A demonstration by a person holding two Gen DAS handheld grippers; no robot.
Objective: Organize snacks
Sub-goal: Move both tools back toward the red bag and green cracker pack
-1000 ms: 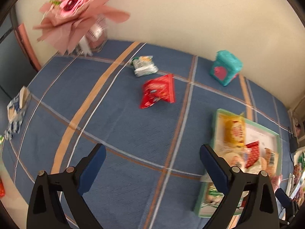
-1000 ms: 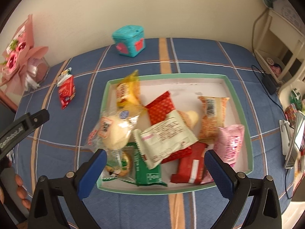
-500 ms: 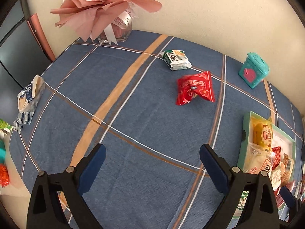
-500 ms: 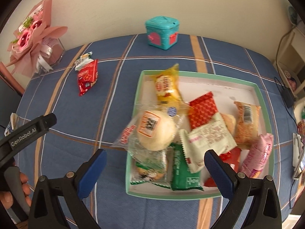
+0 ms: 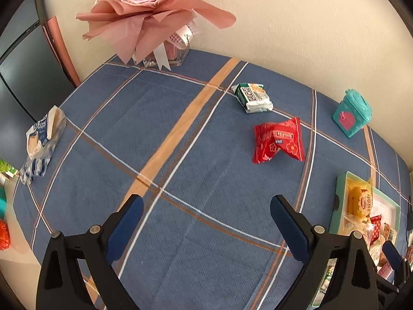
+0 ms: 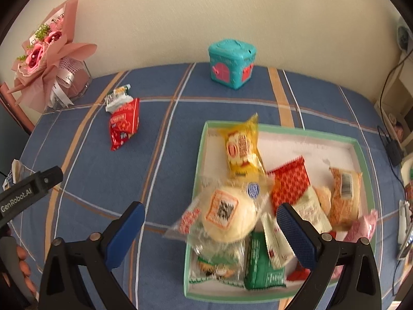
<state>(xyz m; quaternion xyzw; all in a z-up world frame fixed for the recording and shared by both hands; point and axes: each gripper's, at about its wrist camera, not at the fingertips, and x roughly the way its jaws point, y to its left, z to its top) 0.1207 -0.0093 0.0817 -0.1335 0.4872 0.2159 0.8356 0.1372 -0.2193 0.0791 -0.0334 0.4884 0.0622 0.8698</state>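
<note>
A green-rimmed tray (image 6: 358, 147) (image 5: 339, 201) holds several snack packets, among them a yellow one (image 6: 241, 149) and a round bun in clear wrap (image 6: 227, 214). Out on the blue plaid cloth lie a red packet (image 5: 278, 139) (image 6: 124, 124) and a green-and-white packet (image 5: 253, 98) (image 6: 117, 97). A blue-and-white striped bag (image 5: 41, 139) lies at the far left edge. My left gripper (image 5: 206, 222) is open over bare cloth, well short of the red packet. My right gripper (image 6: 210, 228) is open above the tray's left edge, empty.
A pink flower bouquet in a glass vase (image 5: 155, 15) (image 6: 49, 51) stands at the back left by the wall. A teal toy box (image 5: 352, 113) (image 6: 232, 63) sits at the back. The left gripper's body (image 6: 28, 193) and a hand (image 6: 23, 268) show at lower left in the right wrist view.
The left wrist view has swung left: the tray slid to the right edge, the bouquet and striped bag came into fuller view. The right wrist view also shifted left; the tray moved right.
</note>
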